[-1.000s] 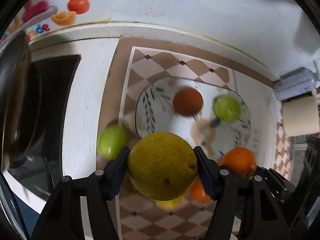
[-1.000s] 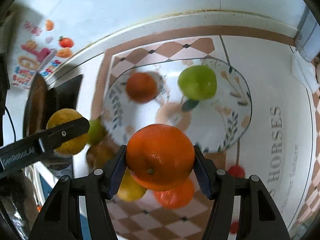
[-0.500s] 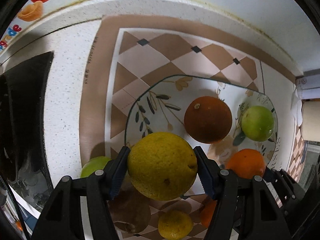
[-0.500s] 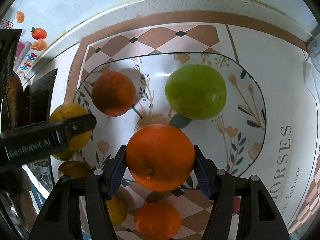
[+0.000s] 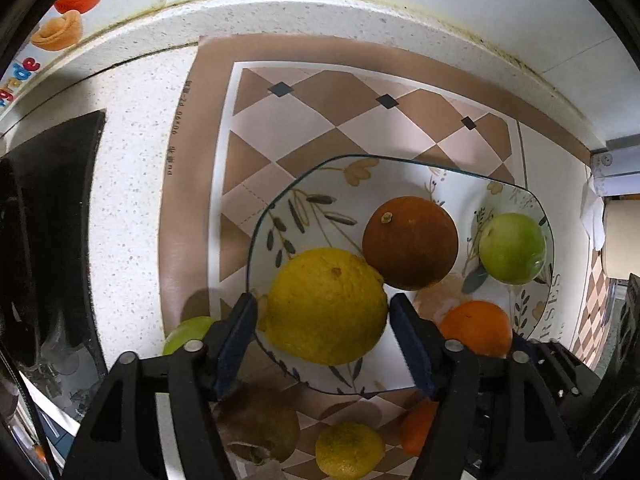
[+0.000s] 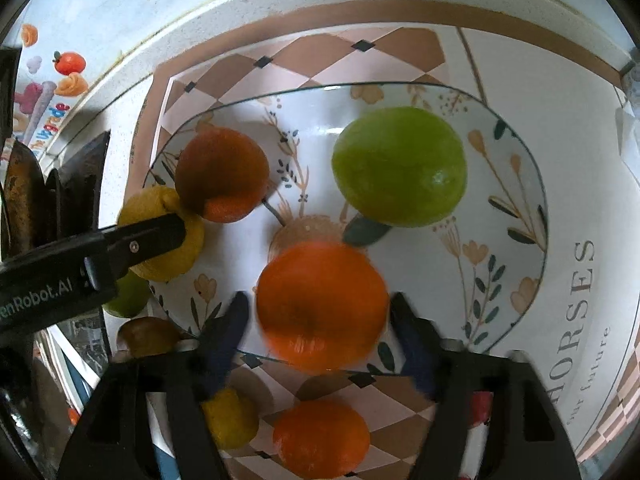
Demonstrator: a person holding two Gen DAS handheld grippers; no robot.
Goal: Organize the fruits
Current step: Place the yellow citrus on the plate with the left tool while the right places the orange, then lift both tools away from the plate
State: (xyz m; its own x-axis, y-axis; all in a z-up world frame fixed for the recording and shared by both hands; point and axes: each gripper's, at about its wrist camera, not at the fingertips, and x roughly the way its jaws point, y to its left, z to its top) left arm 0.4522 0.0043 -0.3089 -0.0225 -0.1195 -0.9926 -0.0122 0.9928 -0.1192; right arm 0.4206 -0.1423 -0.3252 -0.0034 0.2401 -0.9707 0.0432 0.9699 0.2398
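A floral glass plate (image 5: 280, 216) (image 6: 516, 184) holds a dark orange (image 5: 410, 242) (image 6: 222, 174) and a green fruit (image 5: 512, 248) (image 6: 400, 166). My left gripper (image 5: 322, 340) stands open around a large yellow citrus (image 5: 326, 306) that rests on the plate's near left rim; gaps show beside both pads. My right gripper (image 6: 320, 336) stands open around a bright orange (image 6: 322, 306), blurred, on the plate's near edge. That orange shows in the left wrist view (image 5: 476, 328). The left gripper arm (image 6: 92, 256) crosses the right wrist view.
Loose fruit lies on the checked mat (image 5: 280, 120) in front of the plate: a small lemon (image 5: 350, 454) (image 6: 230, 418), an orange (image 6: 320, 436), a brown fruit (image 5: 258, 426), a green fruit (image 5: 186, 334). A dark appliance (image 5: 44, 220) stands left; the wall runs behind.
Both grippers came down toward the plate and their jaws opened. The yellow citrus and the bright orange now sit on the plate, free of the pads.
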